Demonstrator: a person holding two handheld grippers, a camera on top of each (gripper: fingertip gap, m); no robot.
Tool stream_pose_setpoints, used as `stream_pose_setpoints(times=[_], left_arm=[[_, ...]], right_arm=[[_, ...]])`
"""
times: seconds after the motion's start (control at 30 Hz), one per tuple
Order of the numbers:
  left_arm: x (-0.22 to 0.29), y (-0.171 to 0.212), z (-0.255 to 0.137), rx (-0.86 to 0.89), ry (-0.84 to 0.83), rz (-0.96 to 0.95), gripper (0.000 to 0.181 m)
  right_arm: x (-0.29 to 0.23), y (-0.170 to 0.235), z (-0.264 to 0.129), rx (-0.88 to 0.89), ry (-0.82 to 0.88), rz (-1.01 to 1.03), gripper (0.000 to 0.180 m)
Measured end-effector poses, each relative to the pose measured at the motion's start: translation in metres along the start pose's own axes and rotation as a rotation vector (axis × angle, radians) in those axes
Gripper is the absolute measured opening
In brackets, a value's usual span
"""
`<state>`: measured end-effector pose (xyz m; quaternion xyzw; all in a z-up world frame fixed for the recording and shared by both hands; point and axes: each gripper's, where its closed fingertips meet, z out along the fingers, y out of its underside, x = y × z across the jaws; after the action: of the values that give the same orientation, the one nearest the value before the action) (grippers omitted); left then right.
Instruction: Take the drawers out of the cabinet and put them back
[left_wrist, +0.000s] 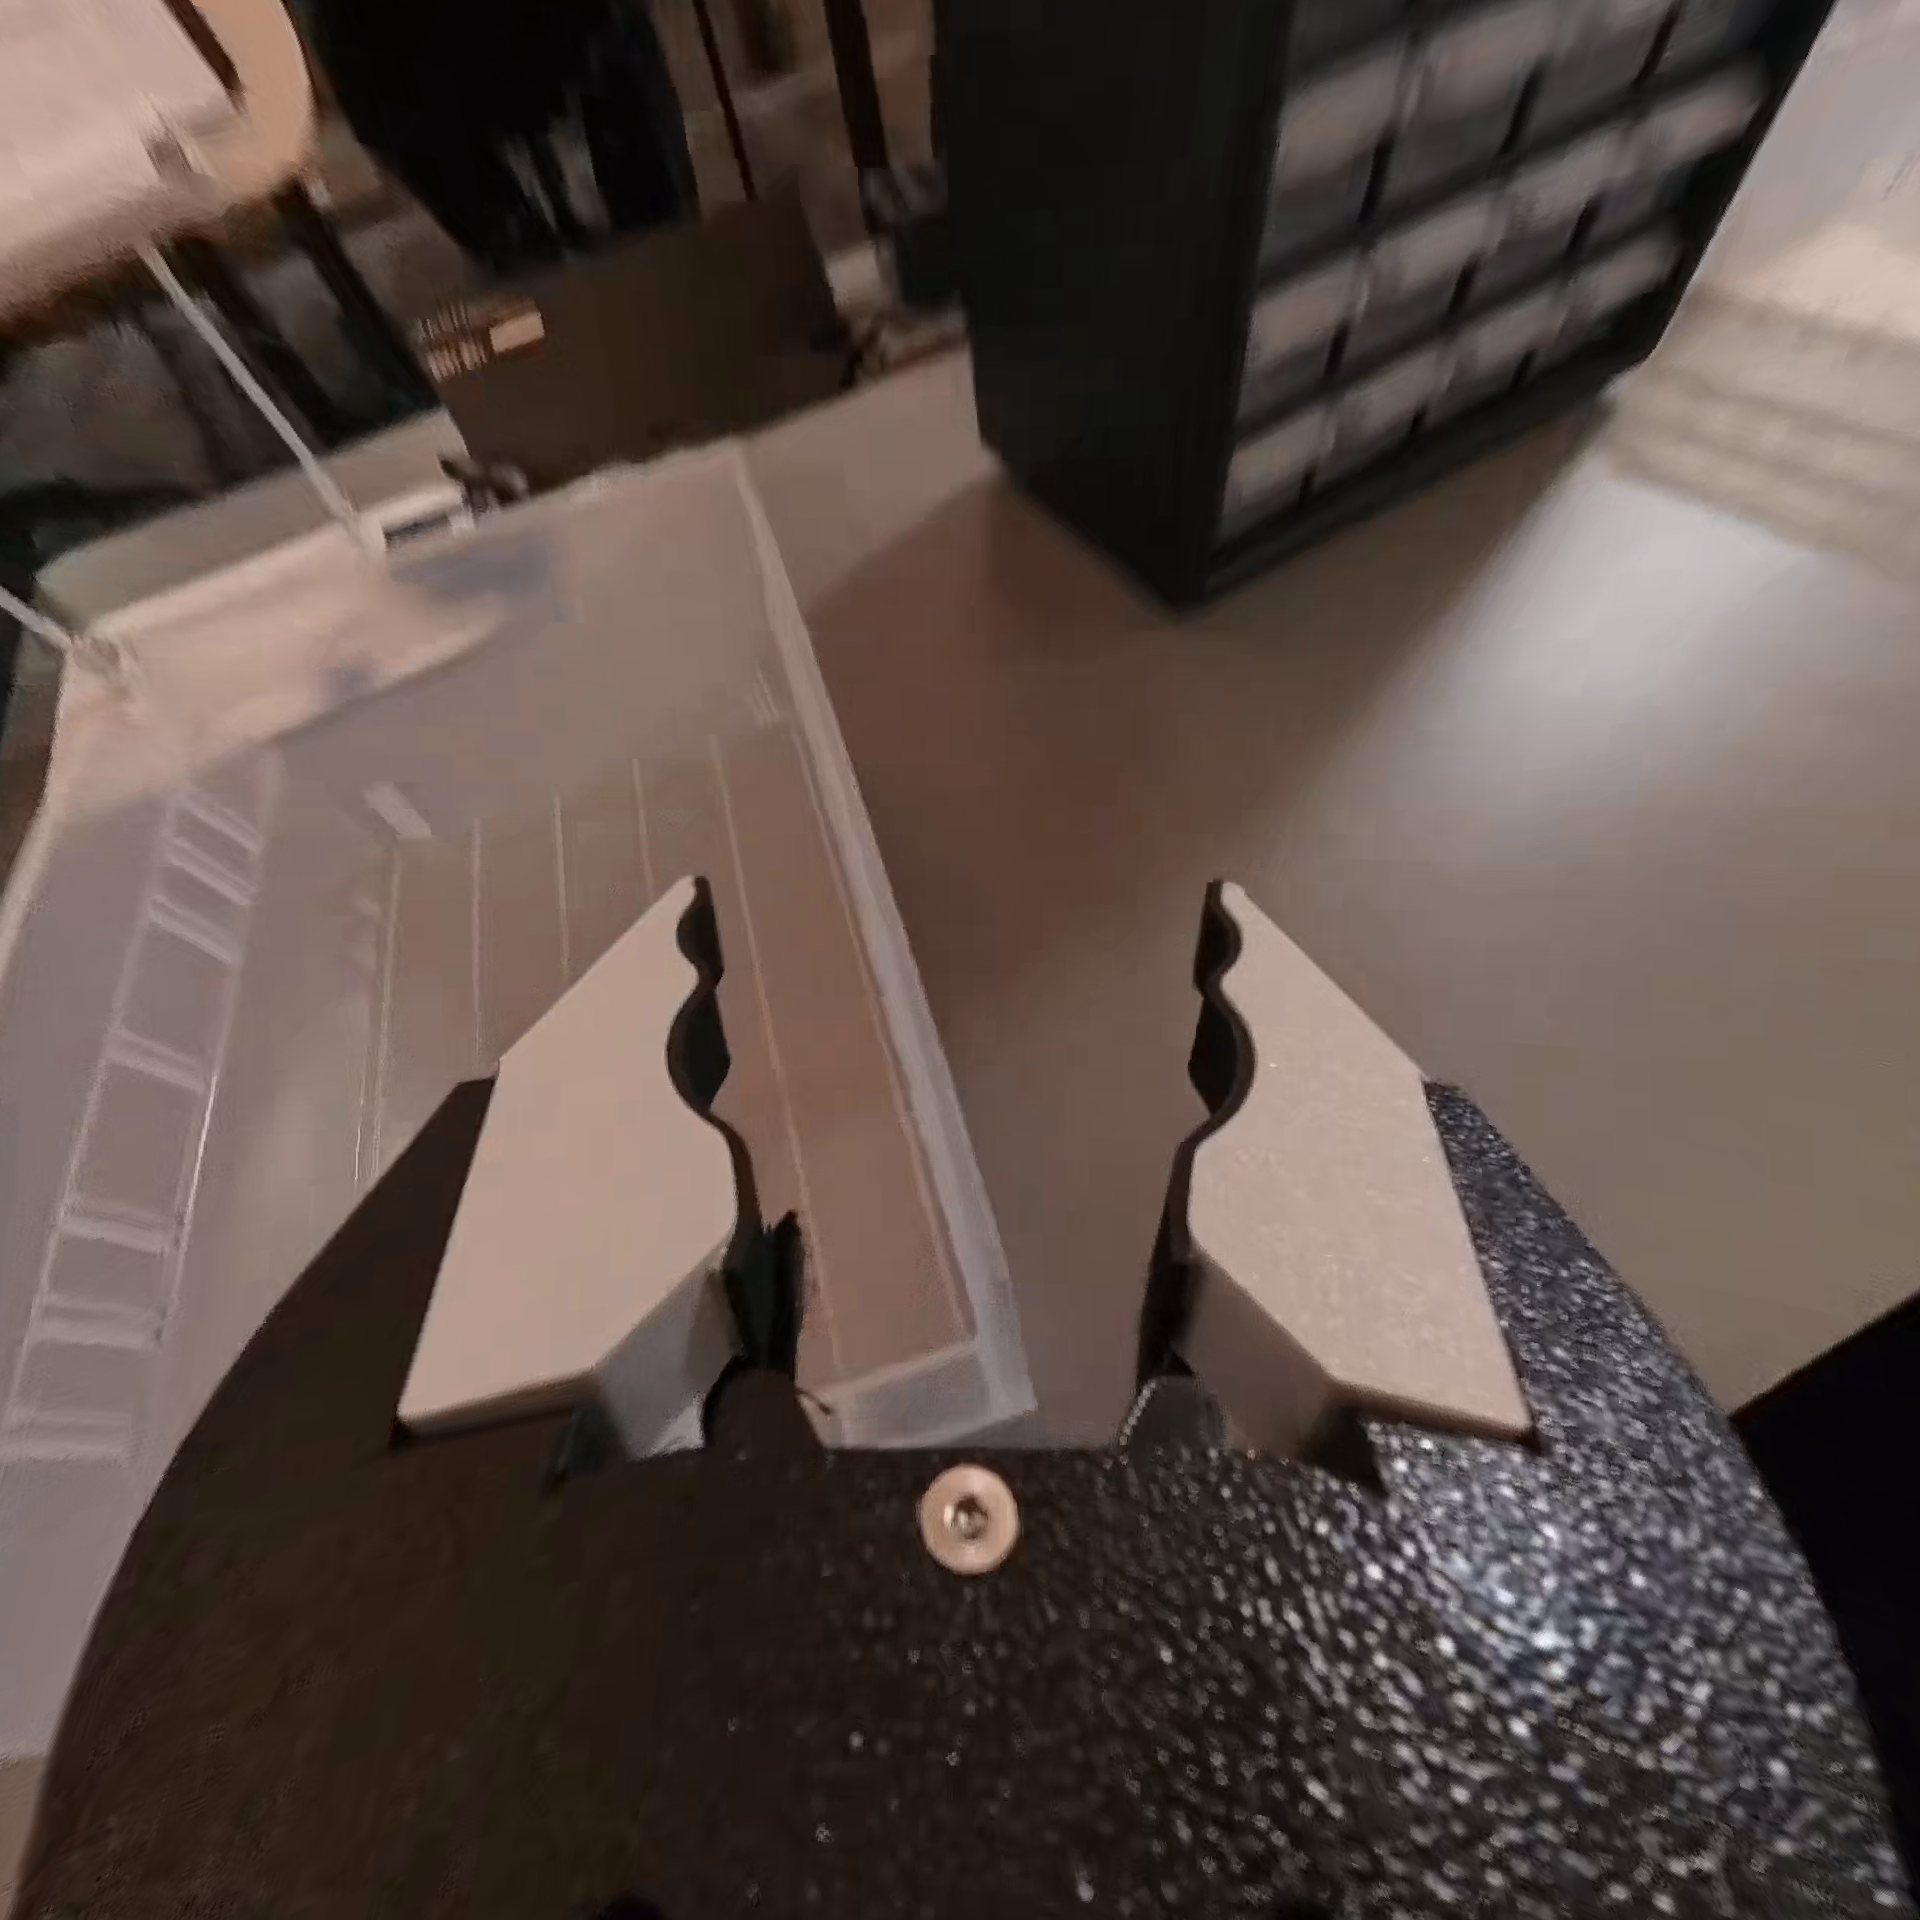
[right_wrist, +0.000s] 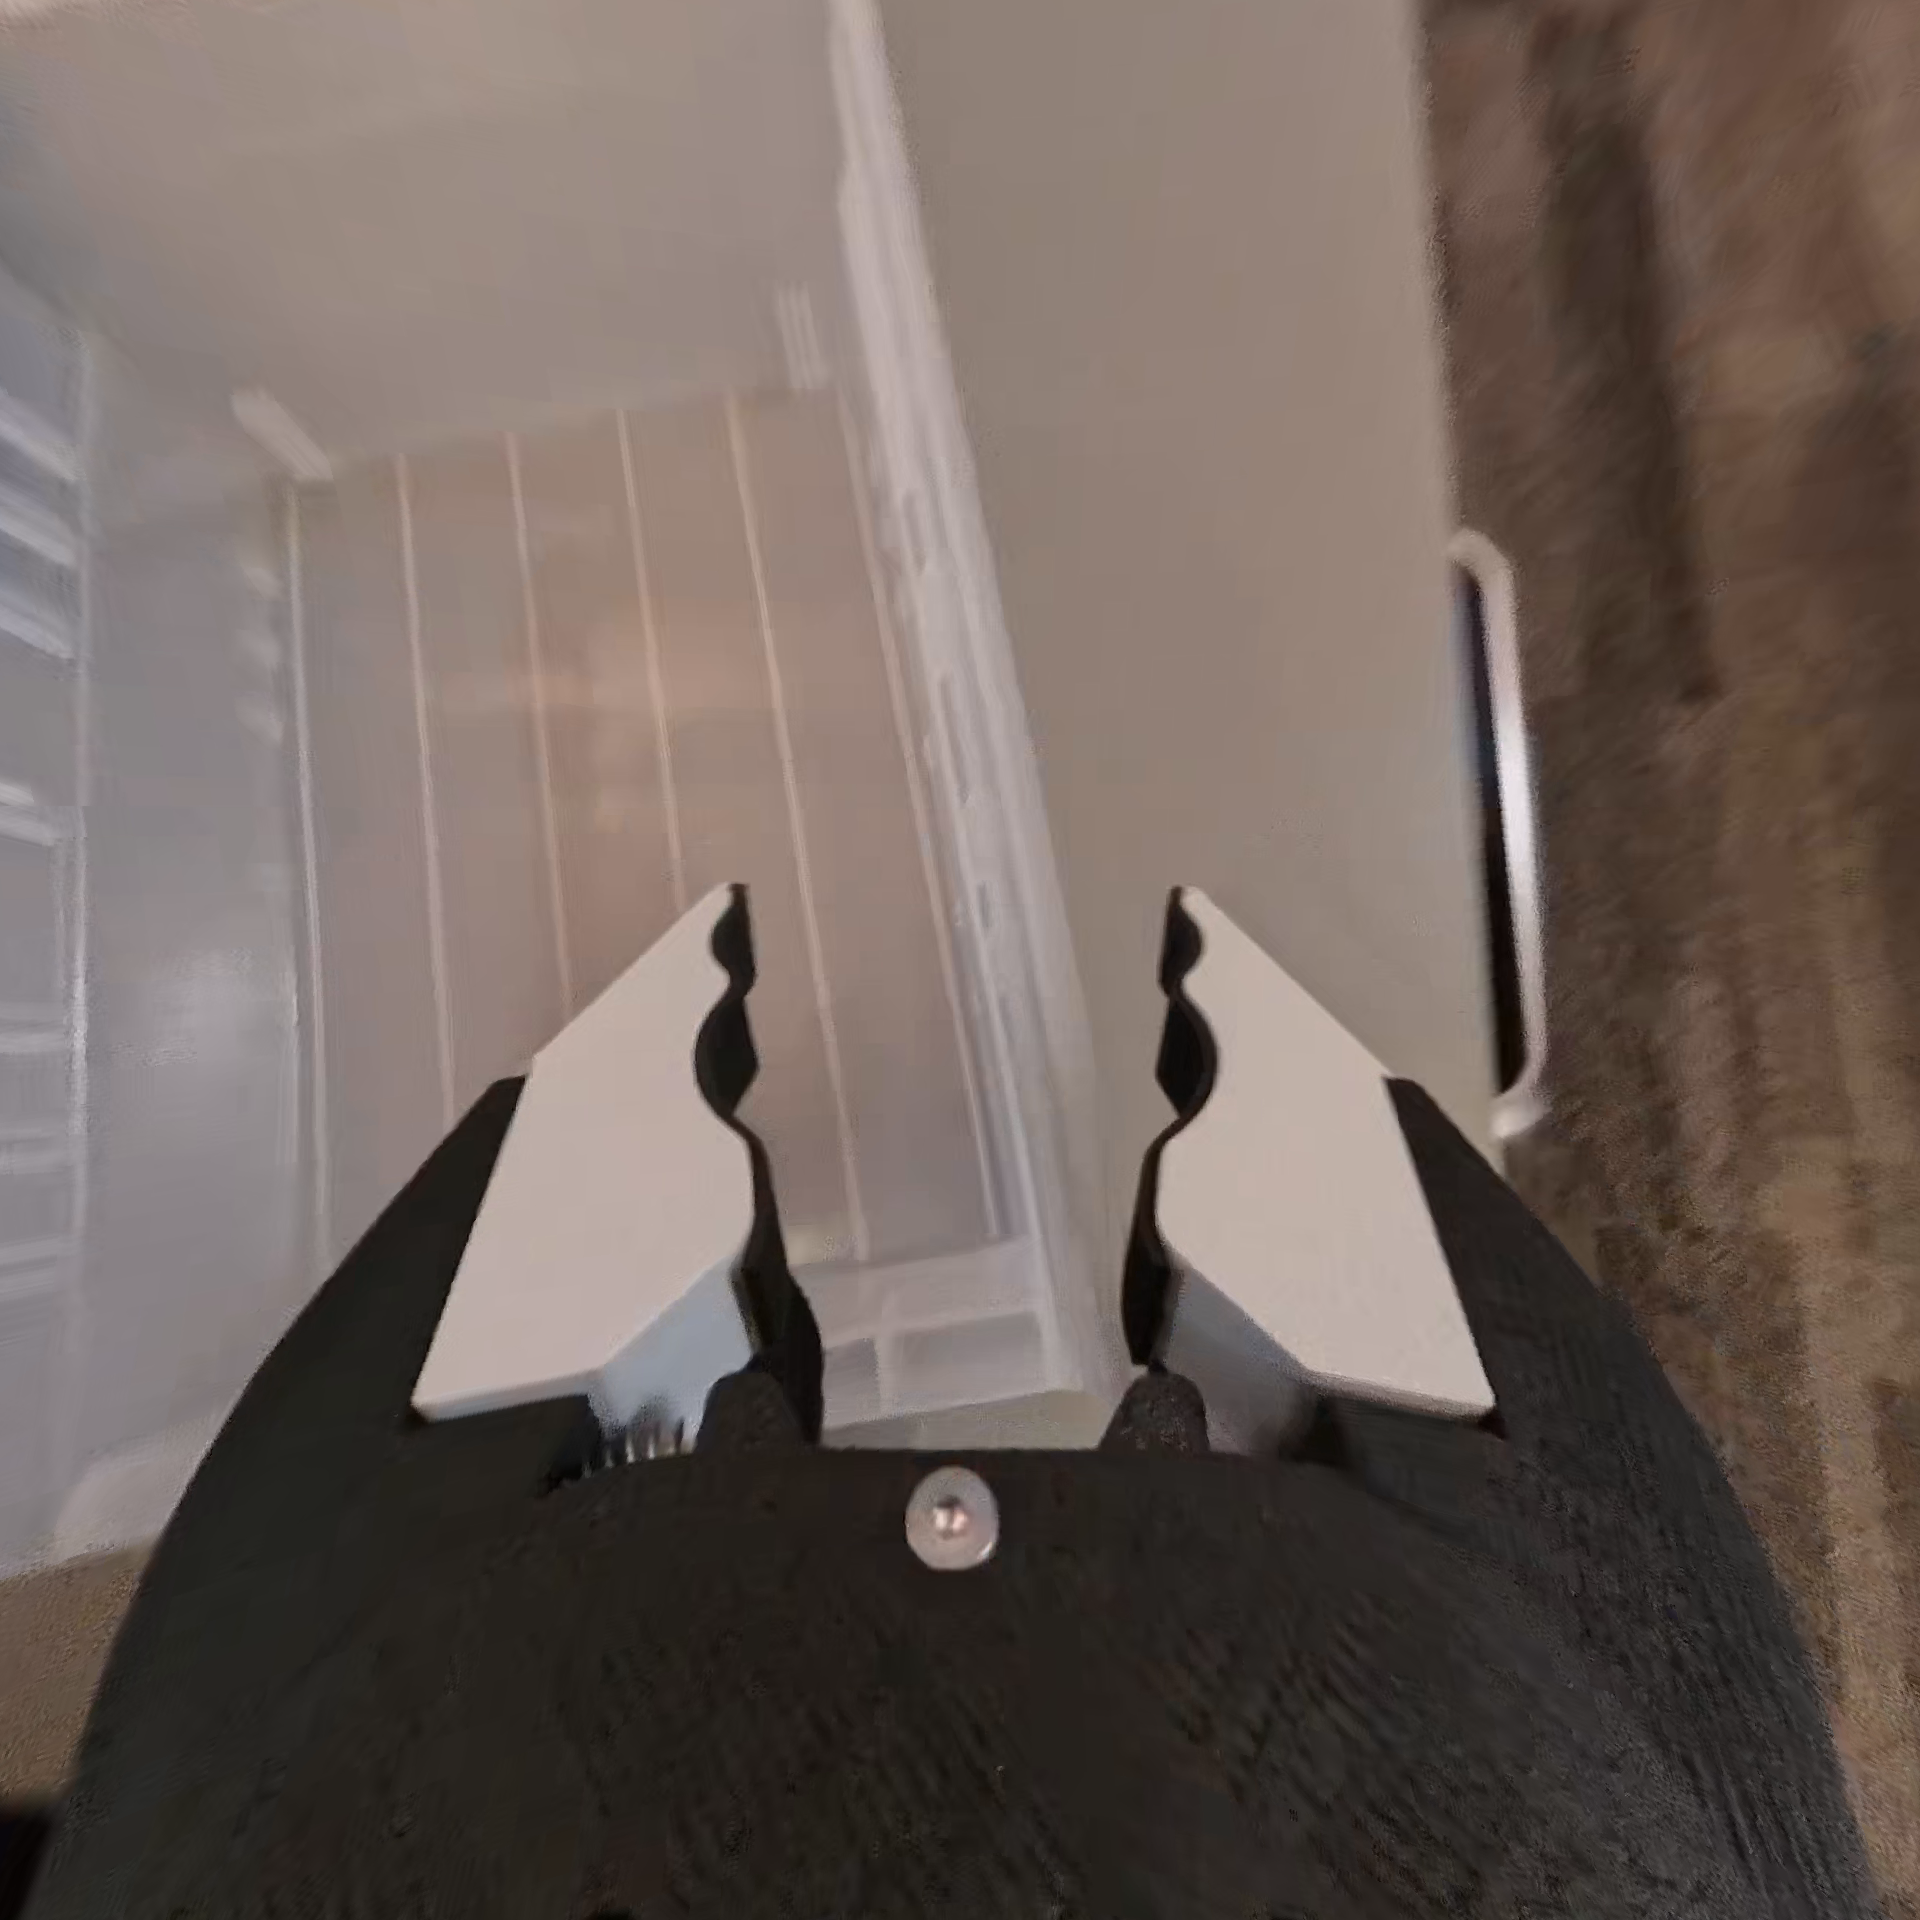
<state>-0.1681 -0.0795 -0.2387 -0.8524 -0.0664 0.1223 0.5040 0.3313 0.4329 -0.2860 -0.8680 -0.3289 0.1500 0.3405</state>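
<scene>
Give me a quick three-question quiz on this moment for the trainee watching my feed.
1. True or false: the clear drawer is seated inside the black cabinet.
2. In each wrist view, which part of the drawer runs between the open fingers: A) a side wall, B) a handle, C) a label?
3. Fill in: the left gripper and right gripper are both ____, neither clamping the drawer.

Key: 1 false, it lies out on the table; 2 A; 3 open.
</scene>
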Motion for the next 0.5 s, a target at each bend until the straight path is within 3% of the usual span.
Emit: stream_pose_setpoints(times=[0.1,0.2,0.4,0.5], left_arm=[[-0.007,0.025,0.007,-0.115,-0.009,0.002,0.087],[-0.016,0.044,0.014,-0.207,-0.059,0.031,0.060],[-0.014,0.048,0.019,-0.227,-0.084,0.081,0.020],[-0.013,0.048,0.019,-0.229,-0.089,0.101,0.020]], right_arm=[[-0.002,0.021,0.007,-0.148,-0.030,-0.055,0.047],[-0.005,0.032,0.003,-0.211,-0.043,-0.147,0.006],[-0.027,0.049,-0.011,-0.190,-0.130,-0.168,0.004],[-0.037,0.059,-0.021,-0.172,-0.197,-0.125,0.004]])
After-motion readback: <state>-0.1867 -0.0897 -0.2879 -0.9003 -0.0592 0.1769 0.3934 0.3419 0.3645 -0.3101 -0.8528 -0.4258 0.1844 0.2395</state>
